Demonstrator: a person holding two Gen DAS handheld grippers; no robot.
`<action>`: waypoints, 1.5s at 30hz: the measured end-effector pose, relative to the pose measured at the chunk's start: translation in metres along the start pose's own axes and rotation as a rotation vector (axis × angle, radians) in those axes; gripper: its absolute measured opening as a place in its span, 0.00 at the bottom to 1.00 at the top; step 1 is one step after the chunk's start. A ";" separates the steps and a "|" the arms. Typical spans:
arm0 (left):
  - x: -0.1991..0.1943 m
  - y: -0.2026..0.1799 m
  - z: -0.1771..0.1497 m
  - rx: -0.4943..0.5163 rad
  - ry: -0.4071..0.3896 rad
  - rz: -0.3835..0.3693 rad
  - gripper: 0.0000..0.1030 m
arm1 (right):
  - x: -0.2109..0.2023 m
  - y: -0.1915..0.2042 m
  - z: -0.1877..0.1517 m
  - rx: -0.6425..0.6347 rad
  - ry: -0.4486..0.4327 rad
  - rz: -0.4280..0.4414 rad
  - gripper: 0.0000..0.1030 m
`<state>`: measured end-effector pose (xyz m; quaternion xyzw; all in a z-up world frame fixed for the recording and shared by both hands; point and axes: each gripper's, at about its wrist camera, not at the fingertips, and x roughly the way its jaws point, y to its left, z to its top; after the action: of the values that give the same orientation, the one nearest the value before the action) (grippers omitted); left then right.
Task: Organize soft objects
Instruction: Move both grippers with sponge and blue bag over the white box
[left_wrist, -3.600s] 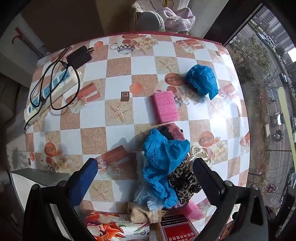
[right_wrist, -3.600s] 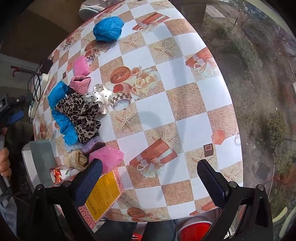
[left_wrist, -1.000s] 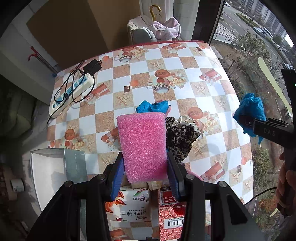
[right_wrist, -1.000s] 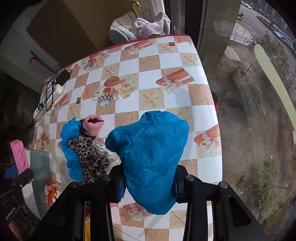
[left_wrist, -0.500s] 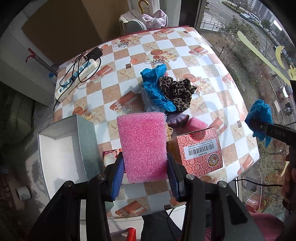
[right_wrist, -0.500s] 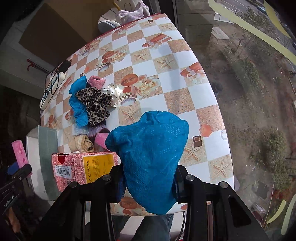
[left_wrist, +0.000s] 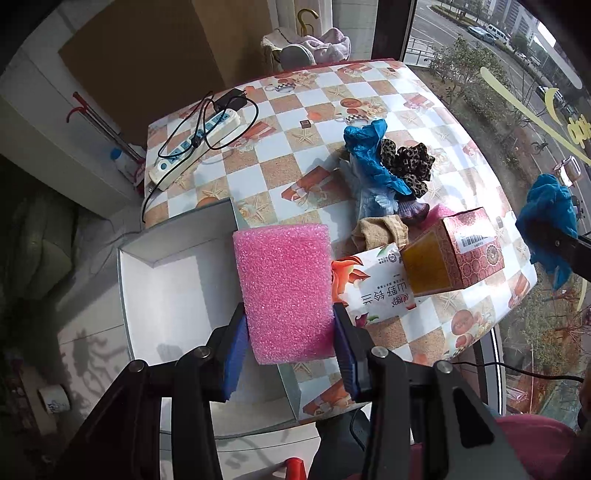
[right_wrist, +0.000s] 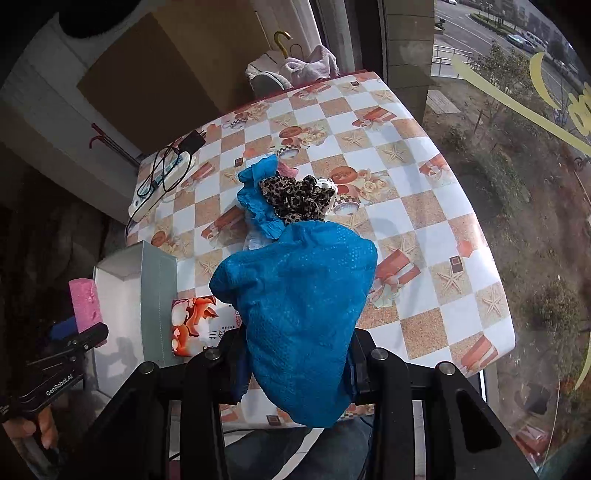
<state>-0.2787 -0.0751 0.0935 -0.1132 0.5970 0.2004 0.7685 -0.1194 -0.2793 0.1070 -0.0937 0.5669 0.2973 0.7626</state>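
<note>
Both your claws are loaded, held above the near-left corner of the checked surface.

Your left claw grips a pink foam block by its sides, long axis pointing away from you, over the near wall of the open white box that sits off the surface's left edge. Your right claw is clenched on a crumpled blue cloth that hangs loose, above the surface's near edge. The pile of soft things lies mid-surface, beyond two cartons. The box floor is bare; the surface's right half is open.
</note>
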 end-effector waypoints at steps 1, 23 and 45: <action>-0.003 0.006 -0.001 -0.005 -0.010 0.004 0.46 | -0.002 0.011 0.000 -0.023 -0.012 0.006 0.38; 0.001 0.110 -0.047 -0.278 -0.013 0.047 0.46 | 0.036 0.153 0.001 -0.423 0.109 0.110 0.38; 0.063 0.155 -0.121 -0.254 0.213 0.043 0.46 | 0.099 0.272 -0.071 -0.667 0.371 0.249 0.38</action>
<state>-0.4395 0.0244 0.0109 -0.2174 0.6473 0.2775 0.6758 -0.3117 -0.0601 0.0448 -0.3186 0.5743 0.5332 0.5332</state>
